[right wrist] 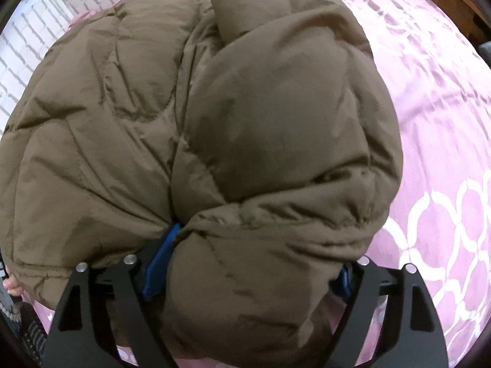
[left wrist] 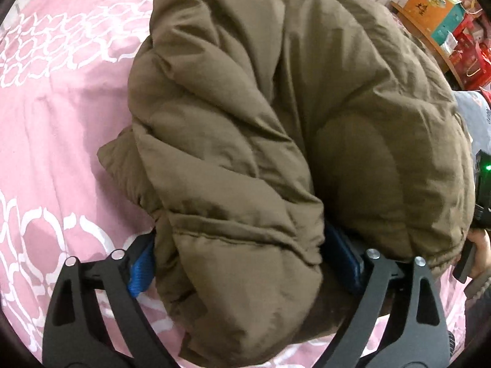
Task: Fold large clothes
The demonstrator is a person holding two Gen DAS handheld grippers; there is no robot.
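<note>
**Puffy brown coat bundled on the bed, a fold of it between each tool's pads**

One padded brown coat (left wrist: 276, 116) lies bunched in a thick mound on the pink patterned bedspread (left wrist: 52, 141). There are two tools, one in each of the person's hands. The left tool (left wrist: 245, 263) has a bulky fold of the coat between its blue pads (left wrist: 142, 268), jaws spread wide around the padding; the right tool (right wrist: 248, 270) likewise has a fat roll of the coat between its pads (right wrist: 161, 260). With both, I cannot tell whether the pads press on the cloth or merely stand around it.

The coat looks light for its size, soft and springy, with smooth shell cloth that is likely to slip. Its filling will probably push back and puff open once let go, so folds need pressing flat. Best to take hold at a stitched seam or hem edge, where the padding is thinner, rather than over a fat quilted panel.

Stacked coloured boxes (left wrist: 442, 9) sit on a shelf beyond the bed.
</note>
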